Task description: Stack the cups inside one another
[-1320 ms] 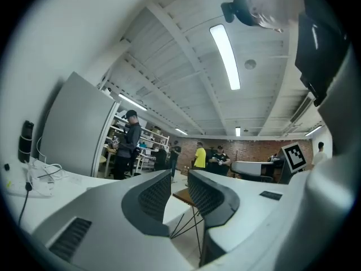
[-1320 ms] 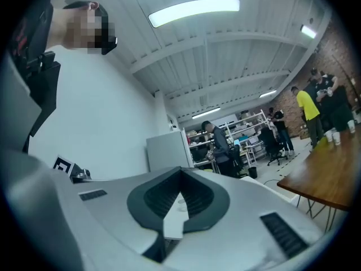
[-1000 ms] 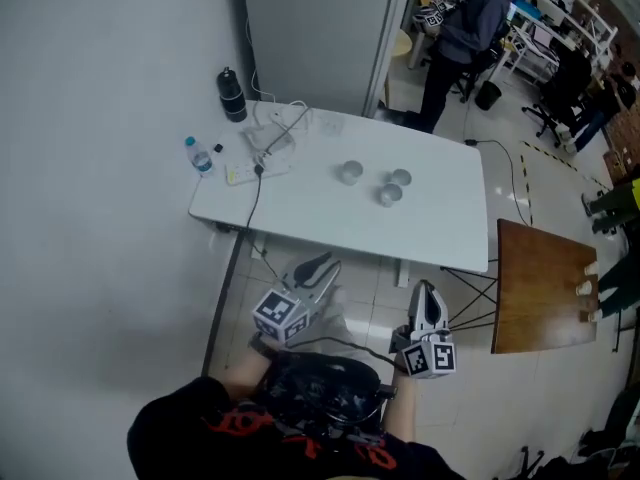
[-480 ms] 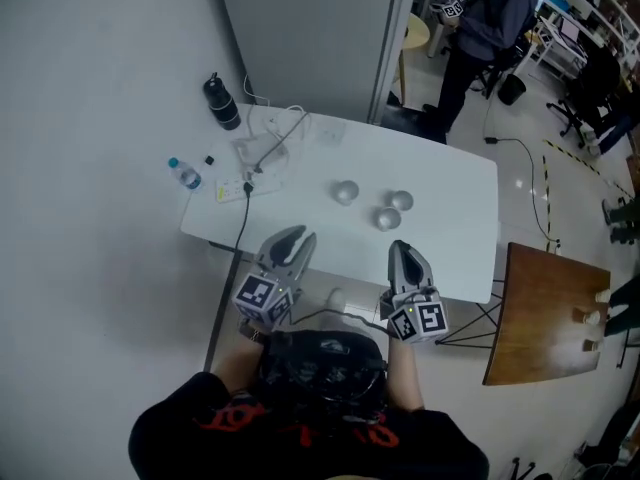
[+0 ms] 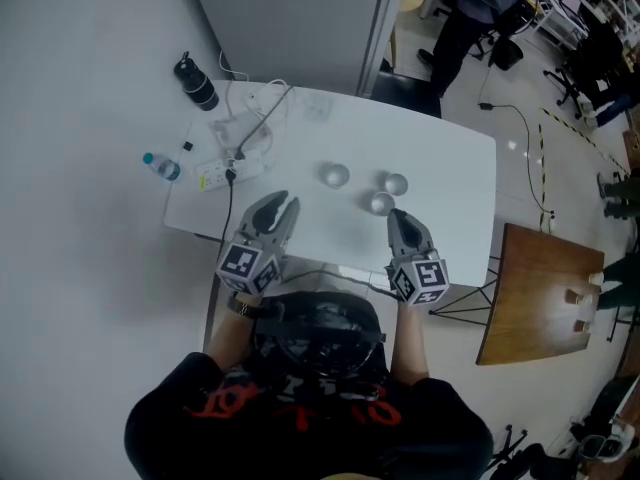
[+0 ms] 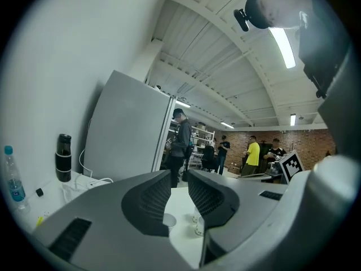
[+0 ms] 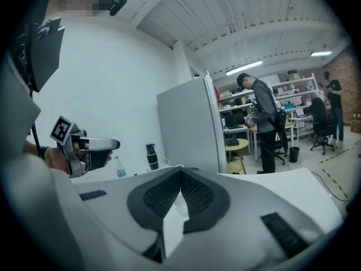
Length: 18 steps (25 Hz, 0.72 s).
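Note:
Three small clear cups stand apart near the middle of the white table (image 5: 450, 168): one at the left (image 5: 334, 175), one at the right (image 5: 396, 182), one nearer me (image 5: 379, 203). My left gripper (image 5: 279, 205) hovers over the table's near edge, short of the left cup and slightly left of it. Its jaws stand a little apart with nothing between them. In the left gripper view the cups (image 6: 168, 221) show through that gap. My right gripper (image 5: 399, 217) is shut and empty, just short of the nearest cup. Its tips (image 7: 180, 173) meet.
A black flask (image 5: 197, 85), a water bottle (image 5: 160, 165) and a power strip with cables (image 5: 226, 171) sit at the table's far left. A wooden table (image 5: 540, 293) stands to the right. A person (image 5: 480, 8) stands beyond the table beside a grey cabinet (image 5: 290, 18).
Both grippers have moved forward from below the table's near edge to above it, closer to the cups. The cups have not moved on the table.

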Available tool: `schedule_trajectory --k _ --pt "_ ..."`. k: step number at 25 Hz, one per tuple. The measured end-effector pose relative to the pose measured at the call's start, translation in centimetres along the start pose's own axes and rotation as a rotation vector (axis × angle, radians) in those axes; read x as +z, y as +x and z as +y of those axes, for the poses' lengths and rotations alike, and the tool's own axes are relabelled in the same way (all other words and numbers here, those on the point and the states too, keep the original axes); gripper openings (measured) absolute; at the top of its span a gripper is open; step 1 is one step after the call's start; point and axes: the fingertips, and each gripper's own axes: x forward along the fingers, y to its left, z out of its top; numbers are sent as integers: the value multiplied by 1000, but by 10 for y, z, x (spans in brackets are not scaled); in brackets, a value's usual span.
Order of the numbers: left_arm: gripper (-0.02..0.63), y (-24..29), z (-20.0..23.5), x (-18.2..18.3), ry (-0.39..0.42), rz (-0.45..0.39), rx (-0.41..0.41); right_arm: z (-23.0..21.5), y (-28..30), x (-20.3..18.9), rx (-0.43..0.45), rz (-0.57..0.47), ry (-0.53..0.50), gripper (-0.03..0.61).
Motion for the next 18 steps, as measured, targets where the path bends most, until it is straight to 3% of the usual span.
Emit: schedule_trajectory --k 2,3,4,7,9,13,16,18 --pt "98 7 9 -4 -4 17 -23 -7 9 -13 -32 33 24 8" --pt "98 9 12 -3 -6 17 -32 -10 14 -20 -48 45 48 47" --pt "98 11 15 -3 -10 15 -39 -14 18 -26 -67 59 71 162" --pt "98 19 22 -4 -20 12 -55 -29 33 -57 -159 129 73 310" --pt "98 23 25 -4 -20 12 -63 -42 45 -91 -206 210 56 351" --pt "98 22 32 -1 -21 11 -60 -65 63 -161 -258 377 91 351" --pt "98 20 37 -6 -25 35 -56 -85 77 -204 -291 476 126 431" --pt "98 18 38 -9 -29 47 -52 -94 84 -221 -307 503 173 446"
